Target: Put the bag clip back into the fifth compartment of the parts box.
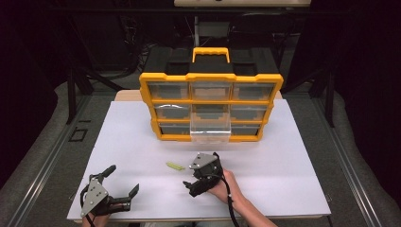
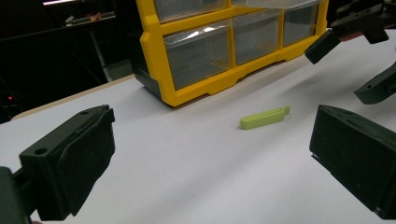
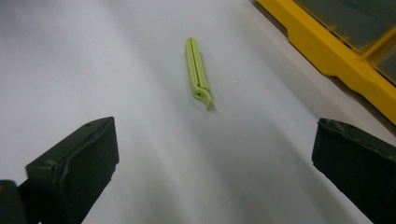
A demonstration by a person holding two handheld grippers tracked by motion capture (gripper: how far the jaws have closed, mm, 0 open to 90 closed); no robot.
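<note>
Yellow drawer organizer point(image 1: 211, 107) at the white table's point(image 1: 283, 179) far edge, one clear drawer point(image 1: 210, 128) pulled out, green clip point(image 1: 175, 166) lying mid-table, right gripper point(image 1: 191, 178) just beside it, left gripper point(image 1: 124, 180) gaping near the front-left corner

The clip point(image 1: 175, 166) lies on the table point(image 1: 283, 179) before the drawer cabinet point(image 1: 211, 106), between both grippers.
</note>
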